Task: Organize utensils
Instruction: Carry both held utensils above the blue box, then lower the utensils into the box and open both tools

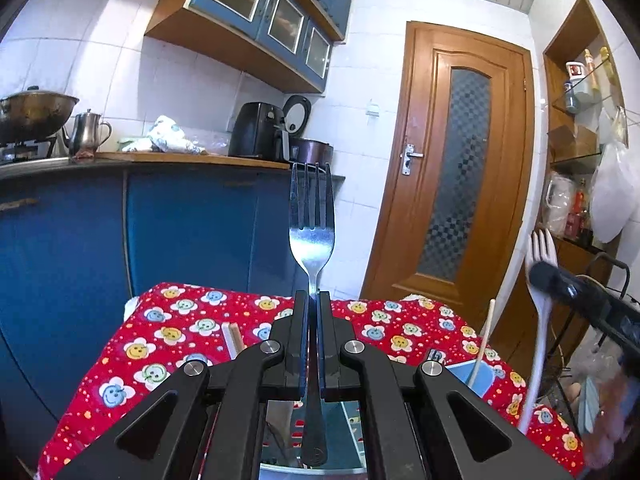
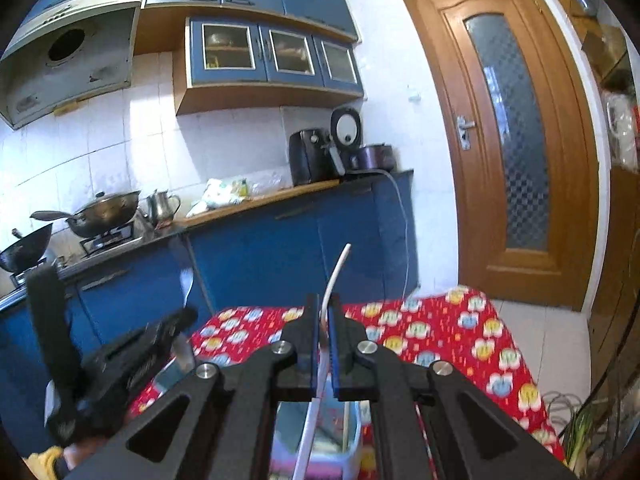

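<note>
My left gripper [image 1: 313, 298] is shut on the neck of a metal fork [image 1: 312, 216], which stands upright with its tines up and its handle hanging down behind the jaws. It hovers over a table with a red flower-print cloth [image 1: 180, 344]. At the right edge of the left wrist view, my right gripper [image 1: 541, 274] holds a white plastic fork [image 1: 540, 332] upright. In the right wrist view, the right gripper [image 2: 325, 308] is shut on that white fork [image 2: 335, 276], seen edge-on. The left gripper [image 2: 182, 318] with the metal fork [image 2: 187, 284] is blurred at the left.
Under the right gripper stands a pale plastic container [image 2: 352, 444] with a chopstick [image 2: 344, 426] in it. A chopstick [image 1: 482, 344] leans in a blue holder [image 1: 486, 376]. Blue counter cabinets [image 1: 192, 232] with pots and an air fryer [image 1: 258, 132] lie behind, and a wooden door [image 1: 460, 168] to the right.
</note>
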Action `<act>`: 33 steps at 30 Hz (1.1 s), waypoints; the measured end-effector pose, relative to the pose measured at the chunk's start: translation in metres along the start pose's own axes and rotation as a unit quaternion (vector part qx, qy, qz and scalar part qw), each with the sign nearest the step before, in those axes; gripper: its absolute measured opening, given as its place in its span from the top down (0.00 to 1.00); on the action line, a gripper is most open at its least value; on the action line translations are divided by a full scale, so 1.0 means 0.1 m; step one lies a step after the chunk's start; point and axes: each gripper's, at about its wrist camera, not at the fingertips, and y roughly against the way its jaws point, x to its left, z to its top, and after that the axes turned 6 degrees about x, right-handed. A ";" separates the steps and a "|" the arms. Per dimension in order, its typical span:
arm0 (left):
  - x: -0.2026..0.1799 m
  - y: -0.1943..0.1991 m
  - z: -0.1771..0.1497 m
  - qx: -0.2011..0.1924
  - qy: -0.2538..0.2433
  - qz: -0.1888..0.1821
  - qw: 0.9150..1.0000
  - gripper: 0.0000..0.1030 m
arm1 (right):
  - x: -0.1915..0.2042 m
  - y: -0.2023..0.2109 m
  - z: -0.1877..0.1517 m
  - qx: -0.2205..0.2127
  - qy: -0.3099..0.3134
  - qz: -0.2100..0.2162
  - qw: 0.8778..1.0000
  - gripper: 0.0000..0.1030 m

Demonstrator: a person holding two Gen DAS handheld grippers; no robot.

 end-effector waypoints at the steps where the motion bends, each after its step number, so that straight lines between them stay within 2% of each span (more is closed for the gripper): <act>1: 0.01 -0.01 -0.01 0.001 0.000 -0.001 1.000 0.97 | 0.00 -0.06 0.02 -0.007 0.002 -0.004 1.000 0.95; 8: 0.07 -0.07 -0.08 0.011 0.003 -0.001 1.000 0.97 | 0.05 -0.37 0.00 -0.038 0.037 -0.039 0.998 0.95; 12: 0.06 -0.09 -0.09 0.012 -0.001 -0.002 1.000 0.97 | 0.04 -0.51 -0.14 -0.020 0.043 -0.040 0.998 0.95; 13: 0.06 -0.09 -0.10 0.012 -0.001 -0.002 1.000 0.97 | 0.05 -0.49 -0.16 -0.029 0.047 -0.042 0.998 0.95; 22: 0.06 -0.10 -0.11 0.017 0.004 -0.005 1.000 0.97 | 0.17 -0.49 -0.21 -0.015 0.073 -0.035 0.997 0.95; 33: 0.04 -0.14 -0.13 0.029 0.003 -0.008 1.000 0.95 | 0.20 -0.56 -0.24 0.009 0.070 -0.024 0.997 0.95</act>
